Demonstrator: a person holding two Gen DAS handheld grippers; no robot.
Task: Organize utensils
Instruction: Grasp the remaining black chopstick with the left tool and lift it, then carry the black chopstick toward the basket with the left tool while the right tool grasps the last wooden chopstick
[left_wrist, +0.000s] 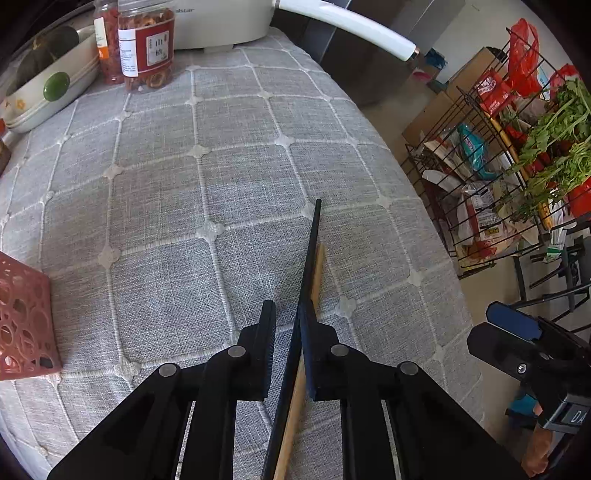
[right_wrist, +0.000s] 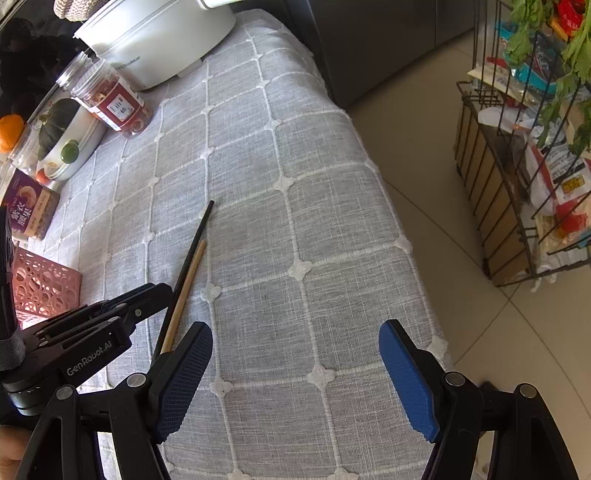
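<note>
A black chopstick (left_wrist: 309, 258) and a wooden chopstick (left_wrist: 317, 275) lie side by side on the grey checked tablecloth (left_wrist: 184, 184). My left gripper (left_wrist: 289, 325) is low over them, its jaws apart; both sticks run between the fingers, against the right finger (left_wrist: 314, 343). In the right wrist view the black chopstick (right_wrist: 194, 245) and the wooden one (right_wrist: 186, 291) point up-right from the left gripper (right_wrist: 151, 295). My right gripper (right_wrist: 295, 365) is wide open and empty, above the cloth to the right. A pink perforated holder (left_wrist: 22, 317) stands at the left, also in the right wrist view (right_wrist: 44, 286).
Jars of dried fruit (left_wrist: 146, 44), a white dish with a dark squash (left_wrist: 44, 81) and a white pot (left_wrist: 221, 22) stand at the far end. A purple packet (right_wrist: 31, 210) lies left. A wire rack (left_wrist: 517, 166) with greens and packets stands on the floor, right of the table edge.
</note>
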